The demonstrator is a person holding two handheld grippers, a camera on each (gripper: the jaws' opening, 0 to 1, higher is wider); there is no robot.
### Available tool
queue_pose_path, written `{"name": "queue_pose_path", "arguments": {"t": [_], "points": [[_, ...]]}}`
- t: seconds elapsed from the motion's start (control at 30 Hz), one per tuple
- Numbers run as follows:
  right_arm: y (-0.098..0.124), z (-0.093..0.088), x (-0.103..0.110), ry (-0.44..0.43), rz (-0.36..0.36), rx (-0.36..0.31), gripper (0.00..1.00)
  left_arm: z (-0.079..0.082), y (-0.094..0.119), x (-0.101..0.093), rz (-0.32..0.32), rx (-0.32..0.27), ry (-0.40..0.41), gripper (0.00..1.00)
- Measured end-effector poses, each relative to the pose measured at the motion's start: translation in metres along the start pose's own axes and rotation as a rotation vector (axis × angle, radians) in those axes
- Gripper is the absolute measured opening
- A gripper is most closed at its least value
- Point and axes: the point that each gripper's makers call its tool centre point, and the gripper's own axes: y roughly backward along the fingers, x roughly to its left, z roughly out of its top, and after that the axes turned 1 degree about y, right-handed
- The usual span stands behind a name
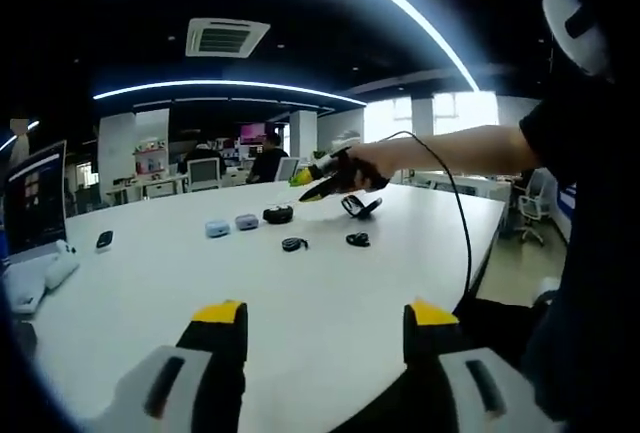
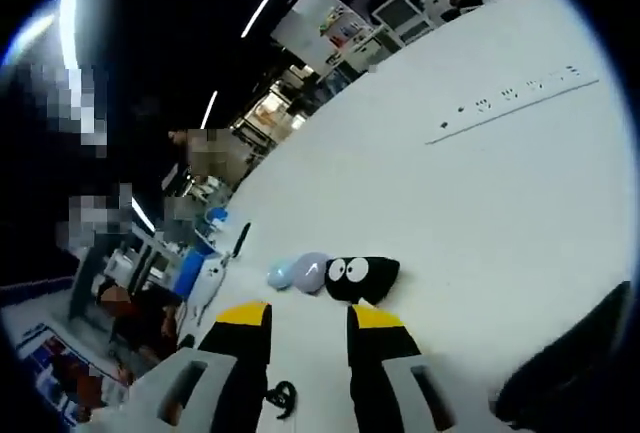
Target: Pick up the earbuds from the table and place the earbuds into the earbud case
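Two small black earbuds [image 1: 295,244] are seen lying on the white table [image 1: 330,303], well ahead of the left tool [image 1: 325,328], whose yellow-tipped jaws are spread wide with nothing between them. A black case [image 2: 362,278] with two white dots like eyes is seen just past the right tool [image 2: 308,328]. Its jaws are parted a little and nothing is held. One earbud [image 2: 283,396] is seen between them, on the table.

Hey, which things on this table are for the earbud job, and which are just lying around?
For the job: black earbud, second earbud, open black case.
Lying about: pale blue case, grey case, round black case, laptop.
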Motion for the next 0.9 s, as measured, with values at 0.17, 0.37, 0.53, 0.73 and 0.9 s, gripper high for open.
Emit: {"name": "queue_pose_path", "arguments": {"t": [0.17,0.37,0.53,0.73,0.9], "points": [[0.052,0.012,0.017,0.110,0.062,-0.061,0.30,0.003,-0.007,-0.005,-0.009,0.010,-0.006,0.64],[0.113,0.029,-0.018,0.290,-0.077,-0.092,0.32,0.006,-0.020,-0.015,-0.041,0.017,-0.007,0.64],[0.148,0.021,-0.071,0.430,-0.256,-0.043,0.36,0.007,-0.033,-0.028,-0.079,0.031,-0.022,0.63],[0.158,0.010,-0.121,0.492,-0.376,0.015,0.40,0.009,-0.038,-0.032,-0.088,0.037,-0.025,0.63],[0.157,-0.002,-0.140,0.524,-0.418,0.058,0.41,0.010,-0.039,-0.035,-0.087,0.045,-0.030,0.63]]}}
